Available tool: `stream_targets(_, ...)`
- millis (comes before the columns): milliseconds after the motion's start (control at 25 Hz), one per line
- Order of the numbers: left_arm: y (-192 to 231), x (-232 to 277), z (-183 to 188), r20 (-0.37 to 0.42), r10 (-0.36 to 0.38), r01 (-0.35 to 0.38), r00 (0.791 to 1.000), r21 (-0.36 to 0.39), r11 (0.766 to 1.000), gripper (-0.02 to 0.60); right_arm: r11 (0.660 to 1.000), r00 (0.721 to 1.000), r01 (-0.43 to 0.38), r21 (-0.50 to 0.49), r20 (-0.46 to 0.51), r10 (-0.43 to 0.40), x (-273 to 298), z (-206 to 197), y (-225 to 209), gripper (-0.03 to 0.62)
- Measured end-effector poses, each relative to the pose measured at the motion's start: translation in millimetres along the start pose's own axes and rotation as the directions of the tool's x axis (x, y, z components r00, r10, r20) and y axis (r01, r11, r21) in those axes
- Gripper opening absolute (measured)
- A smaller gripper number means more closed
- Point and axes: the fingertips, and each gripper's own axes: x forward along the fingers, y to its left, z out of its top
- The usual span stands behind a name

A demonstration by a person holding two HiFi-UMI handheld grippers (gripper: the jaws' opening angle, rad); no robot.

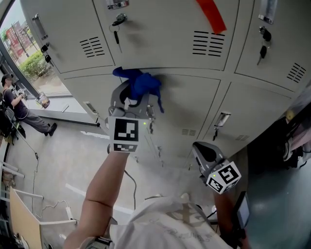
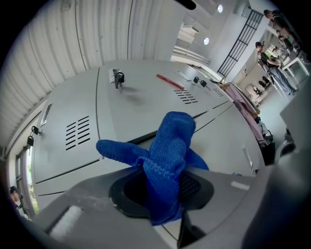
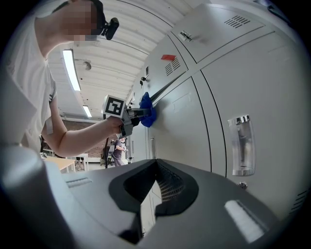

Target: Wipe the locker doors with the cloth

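A blue cloth [image 1: 141, 83] [image 2: 167, 155] is bunched against the grey locker doors [image 1: 189, 104], at the seam between the upper and lower rows. My left gripper [image 1: 133, 93] [image 2: 163, 187] is shut on the cloth, whose ends stick out past the jaws. In the right gripper view the same cloth [image 3: 147, 109] touches the door face further along the row. My right gripper [image 1: 201, 150] [image 3: 155, 187] hangs lower and to the right, close to a lower door. Its jaws are shut with nothing in them.
Keys [image 1: 116, 24] hang in the upper door's lock, and a red strip [image 1: 211, 13] is stuck above its vents. A chrome handle [image 3: 241, 144] sits on the lower door near my right gripper. A person [image 1: 14, 104] sits far left by the window. Dark items [image 1: 291, 141] hang at right.
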Motion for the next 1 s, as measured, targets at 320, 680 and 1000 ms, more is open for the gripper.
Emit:
stream_targets(320, -48.2, 12.6, 21.0, 0.032, -0.085, 0.084, 0.996, 0.024, 0.996, 0.123, 1.0, 1.0, 0.017, 0.004, 0.013, -0.018, -9.6, 0.5, -6.6, 0.006)
stream_targets(680, -91.7, 24.7, 41.0, 0.045, -0.145, 0.142, 0.988, 0.062, 0.988, 0.121, 0.999, 0.999, 0.042, 0.014, 0.023, -0.043, -22.2, -1.5, -13.7, 0.006)
stream_targets(1000, -117.4, 34.1, 57.1, 0.033, -0.12, 0.109, 0.992, 0.23, 0.967, 0.121, 0.997, 0.997, 0.076, 0.022, 0.025, -0.077, -37.5, -3.7, -20.7, 0.006)
